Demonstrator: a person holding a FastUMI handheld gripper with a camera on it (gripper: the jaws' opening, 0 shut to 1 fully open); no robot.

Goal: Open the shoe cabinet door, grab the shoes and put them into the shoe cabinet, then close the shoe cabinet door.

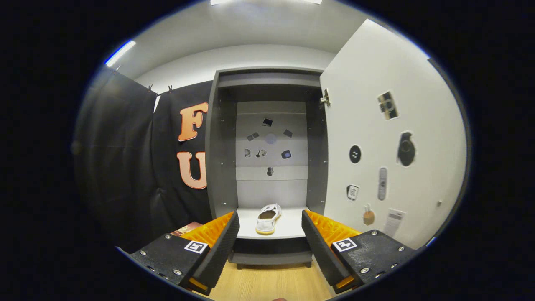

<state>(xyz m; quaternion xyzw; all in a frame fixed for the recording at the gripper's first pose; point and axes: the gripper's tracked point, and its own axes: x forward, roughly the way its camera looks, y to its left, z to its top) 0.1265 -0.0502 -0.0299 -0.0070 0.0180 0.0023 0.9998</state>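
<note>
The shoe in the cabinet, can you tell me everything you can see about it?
The shoe is a white slip-on, cloth by the look of it, with a tan sole edge. It sits upright on the cabinet's pale bottom shelf, heel toward the camera, toe pointing at the back panel, so its dark opening shows. Nothing touches it but the shelf. The open gripper is nearer the camera, its fingers apart on either side, not holding it.
</note>
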